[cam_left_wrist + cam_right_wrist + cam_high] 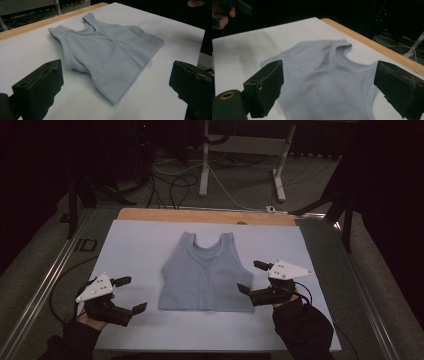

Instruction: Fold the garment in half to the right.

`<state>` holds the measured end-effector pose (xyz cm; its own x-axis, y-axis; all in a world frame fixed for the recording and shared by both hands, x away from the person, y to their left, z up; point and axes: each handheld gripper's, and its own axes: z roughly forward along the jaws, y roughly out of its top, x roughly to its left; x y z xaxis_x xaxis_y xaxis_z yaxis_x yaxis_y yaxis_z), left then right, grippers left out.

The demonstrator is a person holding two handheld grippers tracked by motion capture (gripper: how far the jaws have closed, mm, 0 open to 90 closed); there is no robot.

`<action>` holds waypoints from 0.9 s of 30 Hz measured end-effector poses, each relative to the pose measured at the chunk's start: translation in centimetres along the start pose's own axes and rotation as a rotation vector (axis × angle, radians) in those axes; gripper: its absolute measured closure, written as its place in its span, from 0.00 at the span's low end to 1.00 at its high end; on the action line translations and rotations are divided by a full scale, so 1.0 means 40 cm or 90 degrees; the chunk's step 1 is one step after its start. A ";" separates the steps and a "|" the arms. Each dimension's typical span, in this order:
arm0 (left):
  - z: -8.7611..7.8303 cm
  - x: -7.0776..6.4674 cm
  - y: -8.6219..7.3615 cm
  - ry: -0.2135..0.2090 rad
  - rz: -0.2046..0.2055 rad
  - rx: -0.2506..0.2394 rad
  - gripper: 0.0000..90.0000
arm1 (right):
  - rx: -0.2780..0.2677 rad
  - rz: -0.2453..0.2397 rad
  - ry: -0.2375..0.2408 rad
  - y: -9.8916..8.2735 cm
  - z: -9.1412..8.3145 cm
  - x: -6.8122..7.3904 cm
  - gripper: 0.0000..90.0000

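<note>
Two tongs, left (127,294) and right (251,277), gape empty beside one grey top (206,272).

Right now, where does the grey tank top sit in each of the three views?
High view: the tank top lies flat at the middle of the white sheet, straps pointing away.
Left gripper view: it lies at centre, above the two black jaws, straps at upper left.
Right gripper view: it lies between the jaws, neckline at upper right.
Shared landmark: the table's wooden edge strip beyond the straps.
</note>
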<state>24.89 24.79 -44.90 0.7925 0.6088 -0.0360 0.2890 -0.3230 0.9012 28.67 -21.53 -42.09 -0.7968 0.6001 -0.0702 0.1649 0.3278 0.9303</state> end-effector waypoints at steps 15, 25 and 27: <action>0.051 -0.012 0.031 0.023 -0.005 0.020 0.00 | -0.012 -0.023 0.028 0.101 0.139 -0.020 0.10; 0.115 -0.014 0.027 0.074 -0.029 0.046 0.00 | -0.005 -0.018 0.053 0.117 0.254 -0.018 0.10; 0.119 -0.016 0.026 0.079 -0.028 0.049 0.00 | -0.005 -0.022 0.055 0.118 0.264 -0.017 0.10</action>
<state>27.26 20.61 -45.99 0.7067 0.7073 -0.0160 0.3659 -0.3461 0.8639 36.13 -12.68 -41.46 -0.8495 0.5228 -0.0712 0.1318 0.3409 0.9308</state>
